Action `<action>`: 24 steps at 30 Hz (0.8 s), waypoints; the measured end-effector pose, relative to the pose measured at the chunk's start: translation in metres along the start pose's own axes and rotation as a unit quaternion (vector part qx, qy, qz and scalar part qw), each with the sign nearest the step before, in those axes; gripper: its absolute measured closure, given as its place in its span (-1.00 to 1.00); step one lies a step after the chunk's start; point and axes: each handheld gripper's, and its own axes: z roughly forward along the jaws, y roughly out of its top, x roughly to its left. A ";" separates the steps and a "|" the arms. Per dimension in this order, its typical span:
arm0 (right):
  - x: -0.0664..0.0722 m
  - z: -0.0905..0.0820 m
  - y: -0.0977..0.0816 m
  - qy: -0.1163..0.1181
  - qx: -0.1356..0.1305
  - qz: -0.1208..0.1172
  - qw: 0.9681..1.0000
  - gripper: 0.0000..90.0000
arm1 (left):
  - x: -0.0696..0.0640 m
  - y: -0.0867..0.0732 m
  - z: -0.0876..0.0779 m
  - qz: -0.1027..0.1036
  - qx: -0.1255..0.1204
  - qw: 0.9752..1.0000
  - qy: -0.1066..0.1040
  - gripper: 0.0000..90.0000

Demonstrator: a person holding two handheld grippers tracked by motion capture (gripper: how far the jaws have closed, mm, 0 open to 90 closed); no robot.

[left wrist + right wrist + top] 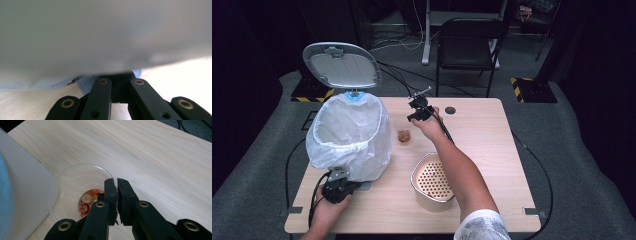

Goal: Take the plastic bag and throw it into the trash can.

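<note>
My right gripper [117, 182] has its two black jaws pinched on the thin rim of the clear plastic cup [72, 185], one pad inside the wall and one outside. The cup stands upright on the pale wooden table [482, 125], just beside the white-bagged pedal bin [349, 135], with reddish food scraps in its bottom. My left gripper [337, 187] sits at the bin's foot, jaws closed on its light blue pedal [86, 83]. The perforated cream basket [432, 182] rests near my right forearm.

Our left gripper [120, 93] under the bag

We see its jaws closed at a blue pedal [86, 83], white bag [100, 32] overhead, table [187, 80] beneath.
</note>
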 end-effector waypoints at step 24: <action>-0.019 -0.029 -0.014 0.007 0.004 0.009 1.000 0.95 | 0.000 0.000 0.000 0.001 0.000 1.000 0.000 1.00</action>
